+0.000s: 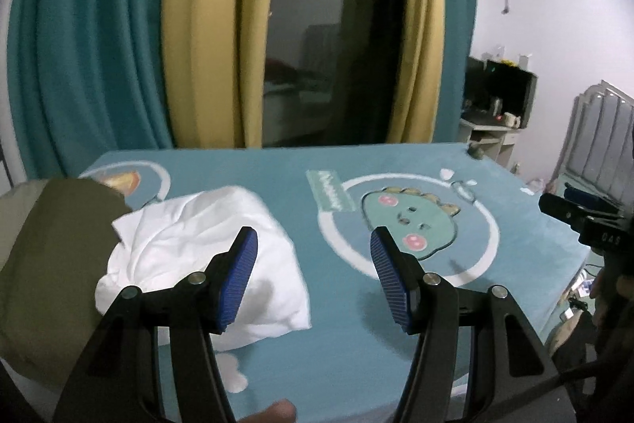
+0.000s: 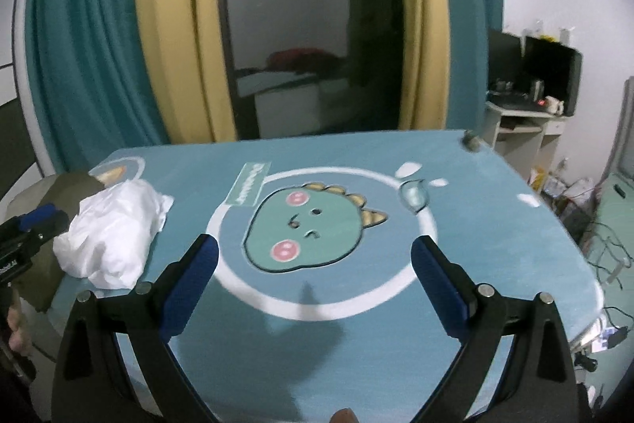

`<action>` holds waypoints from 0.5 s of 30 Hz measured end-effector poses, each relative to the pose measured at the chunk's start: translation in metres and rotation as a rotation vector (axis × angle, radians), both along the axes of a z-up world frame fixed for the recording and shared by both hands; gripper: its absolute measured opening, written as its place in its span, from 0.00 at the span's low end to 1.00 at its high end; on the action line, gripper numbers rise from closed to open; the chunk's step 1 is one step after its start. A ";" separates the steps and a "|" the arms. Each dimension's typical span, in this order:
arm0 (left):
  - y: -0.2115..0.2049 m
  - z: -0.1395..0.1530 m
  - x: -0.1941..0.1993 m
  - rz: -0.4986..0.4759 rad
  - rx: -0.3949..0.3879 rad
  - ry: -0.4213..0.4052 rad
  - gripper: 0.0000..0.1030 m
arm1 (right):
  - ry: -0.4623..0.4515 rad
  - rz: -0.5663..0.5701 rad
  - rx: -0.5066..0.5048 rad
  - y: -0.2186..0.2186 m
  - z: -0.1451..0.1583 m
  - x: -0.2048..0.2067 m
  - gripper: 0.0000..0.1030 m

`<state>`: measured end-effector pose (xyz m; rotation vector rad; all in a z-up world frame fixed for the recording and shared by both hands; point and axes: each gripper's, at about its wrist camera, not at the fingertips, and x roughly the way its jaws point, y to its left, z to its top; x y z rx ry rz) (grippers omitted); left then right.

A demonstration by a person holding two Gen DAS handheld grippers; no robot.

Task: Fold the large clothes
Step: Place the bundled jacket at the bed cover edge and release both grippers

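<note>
2 grippers hang over the bed, both spread wide and holding nothing: the left gripper (image 1: 314, 274) nearest the white garment (image 1: 206, 264), the right gripper (image 2: 315, 284) above the dinosaur print (image 2: 313, 230). That garment sits bunched beside an olive cloth (image 1: 51, 264) at the blue blanket's (image 1: 515, 244) left edge; whether it awaits spreading or was set aside, I can't judge. Teal and yellow curtains (image 1: 119, 46) hang behind.

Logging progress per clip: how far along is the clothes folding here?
White garment lies bunched, not flat-folded, beside an olive garment on the dinosaur-print cover. Both tongs, left and right, are open and empty. This fits a pile awaiting folding or a rough bundle set aside.
</note>
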<state>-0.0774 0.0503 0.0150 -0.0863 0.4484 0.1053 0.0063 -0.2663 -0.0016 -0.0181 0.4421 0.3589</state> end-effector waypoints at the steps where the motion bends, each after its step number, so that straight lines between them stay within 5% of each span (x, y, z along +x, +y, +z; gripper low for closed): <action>1: -0.003 0.003 -0.001 -0.005 0.004 -0.012 0.61 | -0.011 -0.007 0.000 -0.003 0.003 -0.002 0.94; 9: -0.022 0.027 -0.011 -0.010 0.050 -0.142 0.70 | -0.105 -0.035 0.014 -0.023 0.027 -0.020 0.95; 15: -0.026 0.028 -0.008 -0.022 0.045 -0.145 0.71 | -0.125 -0.030 0.013 -0.025 0.030 -0.021 0.95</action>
